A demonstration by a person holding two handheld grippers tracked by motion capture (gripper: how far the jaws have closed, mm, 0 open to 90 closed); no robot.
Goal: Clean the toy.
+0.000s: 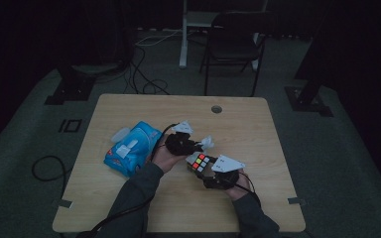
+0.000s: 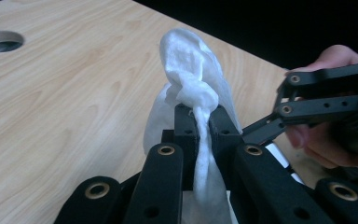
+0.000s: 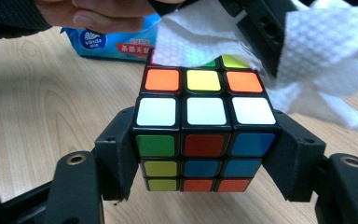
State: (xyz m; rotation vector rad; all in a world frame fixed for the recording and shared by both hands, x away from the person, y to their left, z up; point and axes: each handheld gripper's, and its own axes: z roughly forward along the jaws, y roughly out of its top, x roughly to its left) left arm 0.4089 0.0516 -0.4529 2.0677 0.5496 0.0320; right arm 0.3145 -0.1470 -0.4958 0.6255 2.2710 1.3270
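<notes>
A person sits at a light wooden bench [image 1: 129, 208] in a dim room, holding a two-jawed tool in each hand.

The right tool [image 3: 204, 158] is partly open and clamped on a puzzle cube [image 3: 204, 140], its two black jaws pressing the cube's left and right sides. The cube is held just above the bench near the person, with white, orange, yellow and green stickers facing up and green, red and blue ones facing the camera on that tool.

The left tool [image 2: 204, 122] is closed tight on a crumpled white tissue [image 2: 191, 84], pinched between the jaw tips so a knotted puff stands above them and the rest hangs below. In the right gripper view the tissue lies over the far top edge of the cube, touching it.

A blue pack of tissues [image 1: 133, 148] lies on the bench to the person's left, well apart from the cube.

The work looks like wiping the cube with the tissue. Judging from this, the tissue has been pulled from the pack, the cube is picked up, and the two have been brought together. Only the far rim of the top face is covered, so most of the wiping seems left to do.
</notes>
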